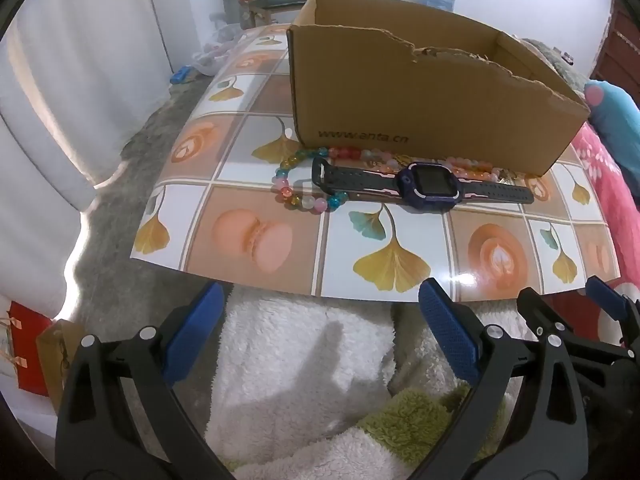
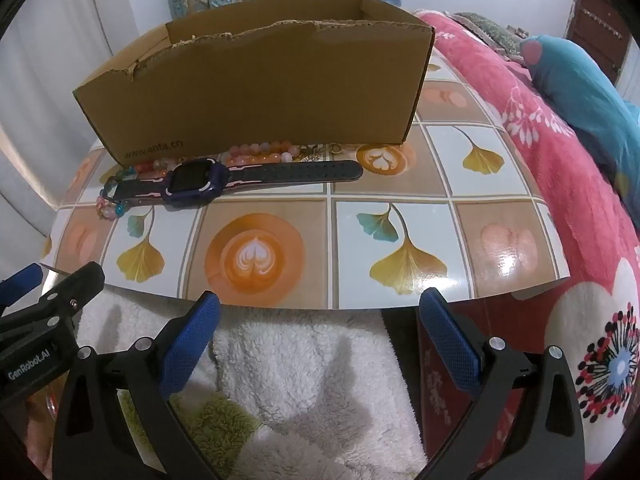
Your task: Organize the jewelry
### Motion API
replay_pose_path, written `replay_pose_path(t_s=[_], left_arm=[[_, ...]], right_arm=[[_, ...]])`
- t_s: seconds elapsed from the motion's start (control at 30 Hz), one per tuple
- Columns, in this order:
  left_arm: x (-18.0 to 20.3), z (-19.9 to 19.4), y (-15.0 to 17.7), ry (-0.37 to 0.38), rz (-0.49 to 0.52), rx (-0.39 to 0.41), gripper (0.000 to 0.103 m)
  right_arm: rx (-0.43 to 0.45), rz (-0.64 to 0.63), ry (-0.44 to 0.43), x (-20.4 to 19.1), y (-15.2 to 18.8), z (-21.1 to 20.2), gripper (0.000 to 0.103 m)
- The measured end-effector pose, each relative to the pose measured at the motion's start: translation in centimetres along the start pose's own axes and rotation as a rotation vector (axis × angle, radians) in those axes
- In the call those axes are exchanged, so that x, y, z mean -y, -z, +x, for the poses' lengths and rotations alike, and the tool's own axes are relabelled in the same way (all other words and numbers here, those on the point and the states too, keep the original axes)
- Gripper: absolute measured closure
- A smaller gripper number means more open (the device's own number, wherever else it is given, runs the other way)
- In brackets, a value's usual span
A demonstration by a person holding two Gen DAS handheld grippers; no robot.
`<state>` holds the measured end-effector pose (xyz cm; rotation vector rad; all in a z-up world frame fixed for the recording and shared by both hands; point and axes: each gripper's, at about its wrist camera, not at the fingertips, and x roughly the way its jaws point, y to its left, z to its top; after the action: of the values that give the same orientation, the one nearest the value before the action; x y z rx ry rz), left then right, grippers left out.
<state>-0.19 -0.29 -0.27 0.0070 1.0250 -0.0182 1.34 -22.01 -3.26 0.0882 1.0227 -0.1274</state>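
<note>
A purple smartwatch (image 1: pixel 426 186) (image 2: pixel 196 186) with a dark strap lies flat on the patterned mat, just in front of an open cardboard box (image 1: pixel 420 96) (image 2: pixel 256 84). A multicoloured bead bracelet (image 1: pixel 296 196) (image 2: pixel 110 204) lies at the strap's left end. A pink and orange bead bracelet (image 1: pixel 468 166) (image 2: pixel 260 150) and a small gold piece (image 2: pixel 320 152) lie against the box front. My left gripper (image 1: pixel 320 312) is open and empty, short of the mat's near edge. My right gripper (image 2: pixel 320 320) is open and empty, also short of the mat.
The glossy mat (image 1: pixel 280 248) (image 2: pixel 420 216) rests on a bed. A white fluffy blanket (image 1: pixel 300 360) (image 2: pixel 300 360) lies under both grippers. A pink floral blanket (image 2: pixel 560 160) and a teal pillow (image 2: pixel 568 80) are to the right. The right gripper shows in the left wrist view (image 1: pixel 568 312).
</note>
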Motion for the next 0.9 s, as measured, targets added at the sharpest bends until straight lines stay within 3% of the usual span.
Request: replay_pose_path(t_s=[0.9], left_arm=[[-0.05, -0.08, -0.11, -0.006, -0.001, 0.0, 0.009]], right_arm=[[-0.006, 0.011, 0.009, 0.67, -0.13, 0.14, 0.006]])
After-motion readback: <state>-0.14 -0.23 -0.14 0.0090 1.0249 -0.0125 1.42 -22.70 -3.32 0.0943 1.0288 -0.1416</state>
